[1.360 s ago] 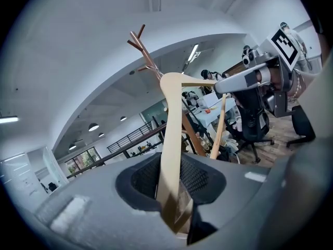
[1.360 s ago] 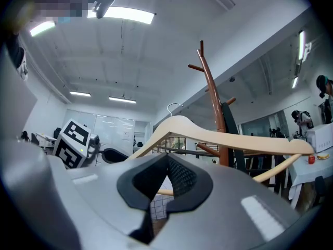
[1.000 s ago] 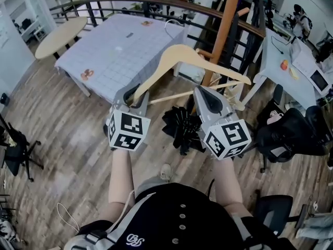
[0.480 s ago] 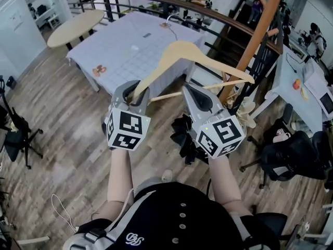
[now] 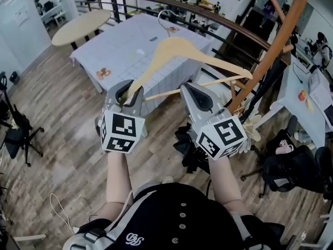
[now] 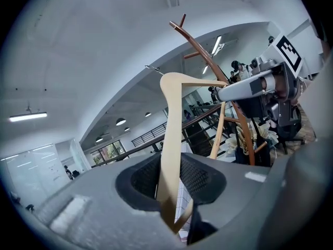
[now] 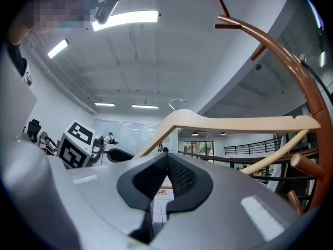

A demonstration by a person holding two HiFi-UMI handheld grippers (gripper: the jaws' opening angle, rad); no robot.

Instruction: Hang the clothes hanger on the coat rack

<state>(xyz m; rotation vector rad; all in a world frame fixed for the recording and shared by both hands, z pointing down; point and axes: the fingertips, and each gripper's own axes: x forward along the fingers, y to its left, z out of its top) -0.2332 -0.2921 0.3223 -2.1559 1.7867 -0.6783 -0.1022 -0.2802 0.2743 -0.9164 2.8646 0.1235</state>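
Observation:
A pale wooden clothes hanger (image 5: 177, 45) with a metal hook (image 5: 166, 14) hangs in the air over the floor. My left gripper (image 5: 129, 90) is shut on the end of its left arm, and the wood runs up between the pads (image 6: 170, 119). My right gripper (image 5: 188, 90) sits by the hanger's lower bar with its jaws together and nothing seen between them (image 7: 165, 178). The hanger (image 7: 229, 123) passes above and behind it. The brown wooden coat rack (image 5: 270, 51) stands just right of the hanger's right end, its curved pegs showing overhead (image 6: 200, 51) (image 7: 291, 56).
A table with a white checked cloth (image 5: 130, 51) lies under the hanger, with a round table (image 5: 78, 27) beyond it. A dark railing (image 5: 208, 9) runs behind. Black items (image 5: 190, 145) lie at the rack's foot. An office chair (image 5: 296, 165) and a white desk (image 5: 312, 87) stand at the right.
Both grippers have carried the hanger forward and slightly up. The coat rack's pole now sits further right in the head view, close to the hanger's right tip.

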